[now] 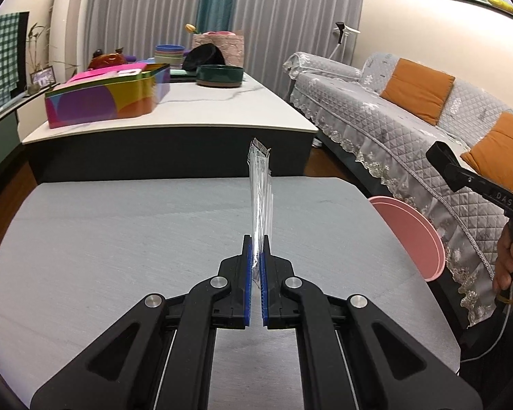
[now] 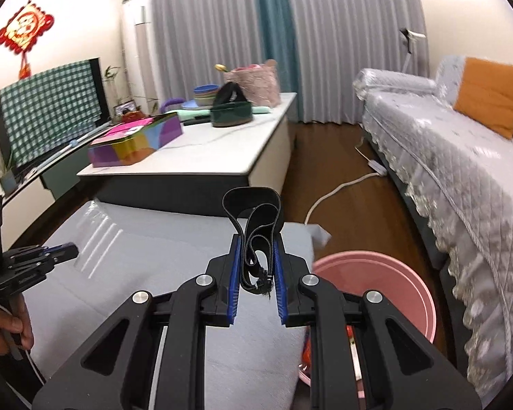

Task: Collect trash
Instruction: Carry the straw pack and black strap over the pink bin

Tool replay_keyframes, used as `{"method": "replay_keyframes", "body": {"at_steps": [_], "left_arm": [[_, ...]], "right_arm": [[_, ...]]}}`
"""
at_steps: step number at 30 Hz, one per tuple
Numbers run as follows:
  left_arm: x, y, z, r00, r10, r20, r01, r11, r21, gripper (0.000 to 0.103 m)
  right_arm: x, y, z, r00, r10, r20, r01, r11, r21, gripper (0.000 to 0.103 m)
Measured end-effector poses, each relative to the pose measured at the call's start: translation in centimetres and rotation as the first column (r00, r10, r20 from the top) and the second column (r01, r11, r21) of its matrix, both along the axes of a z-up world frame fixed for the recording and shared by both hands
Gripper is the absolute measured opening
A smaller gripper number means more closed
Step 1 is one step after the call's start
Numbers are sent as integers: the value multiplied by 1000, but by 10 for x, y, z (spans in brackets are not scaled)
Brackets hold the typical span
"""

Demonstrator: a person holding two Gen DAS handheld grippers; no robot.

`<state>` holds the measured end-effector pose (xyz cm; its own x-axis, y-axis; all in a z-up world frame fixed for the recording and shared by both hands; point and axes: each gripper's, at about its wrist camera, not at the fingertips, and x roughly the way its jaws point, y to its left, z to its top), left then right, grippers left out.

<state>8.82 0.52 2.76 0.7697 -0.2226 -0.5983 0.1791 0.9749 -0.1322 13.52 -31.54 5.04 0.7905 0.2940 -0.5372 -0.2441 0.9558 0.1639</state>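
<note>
your left gripper [image 1: 256, 259] has its jaws pressed nearly together on a clear wrapper [image 1: 260, 201]. the blue pads [image 1: 248, 266] pinch the wrapper's lower end; the rest stands up and away from the tips, its crumpled top above the grey table [image 1: 119, 239]. the wrapper is clear of the table surface

your right gripper [image 2: 256, 266] has its jaws a little apart, clamped on a folded black strap [image 2: 256, 225]. the strap's frayed ends hang between the pads [image 2: 234, 273]; its loops rise above the tips

the pink bin [image 2: 393, 273] sits on the floor beside the table's right edge. in the right wrist view the bin mouth lies just right of and below the right gripper's tips, the strap not yet over it. in the left wrist view the bin's rim [image 1: 424, 235] shows past the table's right edge, well right of the wrapper

your hand [image 1: 509, 263] holding the right gripper shows at the frame's right edge in the left wrist view; the left gripper [image 2: 68, 251] shows at the left in the right wrist view
</note>
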Motion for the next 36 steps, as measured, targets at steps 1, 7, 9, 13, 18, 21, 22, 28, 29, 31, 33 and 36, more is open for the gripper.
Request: {"method": "replay_keyframes", "body": {"at_steps": [1, 7, 9, 13, 18, 21, 22, 28, 29, 31, 33, 36], "left_arm": [[0, -2, -1, 1000, -2, -2, 2, 1000, -4, 4], [2, -19, -4, 1000, -22, -3, 22, 1000, -12, 4], [2, -26, -5, 1000, -31, -2, 31, 999, -10, 4], [5, -44, -6, 999, -55, 0, 55, 998, -7, 4], [8, -65, -6, 996, -87, 2, 87, 996, -6, 4], [11, -78, -4, 994, -108, 5, 108, 994, -9, 4], [12, -82, -3, 993, -116, 8, 116, 993, -11, 4], [16, -109, 2, 987, -162, 15, 162, 987, -19, 4], [16, -113, 2, 985, -170, 16, 170, 985, -18, 4], [18, -123, 2, 982, -188, 15, 188, 982, -15, 4], [19, -129, 3, 980, -199, 13, 200, 980, -17, 4], [23, -141, 6, 976, -218, 16, 219, 976, -15, 4]], "right_arm": [[0, -3, -1, 1000, -7, 3, 7, 1000, 2, 18], [-2, -17, -2, 999, -35, 24, 34, 999, 2, 18], [-2, -20, -2, 999, -37, 32, 37, 999, -1, 18], [-4, -28, -1, 998, -46, 41, 46, 999, -3, 18], [-6, -42, -2, 997, -70, 44, 71, 997, -6, 18], [-9, -51, -2, 995, -87, 45, 88, 996, -14, 18], [-10, -54, -2, 995, -94, 45, 95, 995, -16, 18], [-13, -69, -3, 991, -127, 45, 128, 991, -29, 18], [-13, -72, -3, 990, -133, 45, 134, 991, -30, 18], [-14, -78, -4, 988, -146, 43, 147, 989, -27, 18], [-14, -82, -4, 987, -157, 44, 158, 987, -26, 18], [-14, -88, -3, 984, -170, 46, 171, 985, -21, 18]]}}
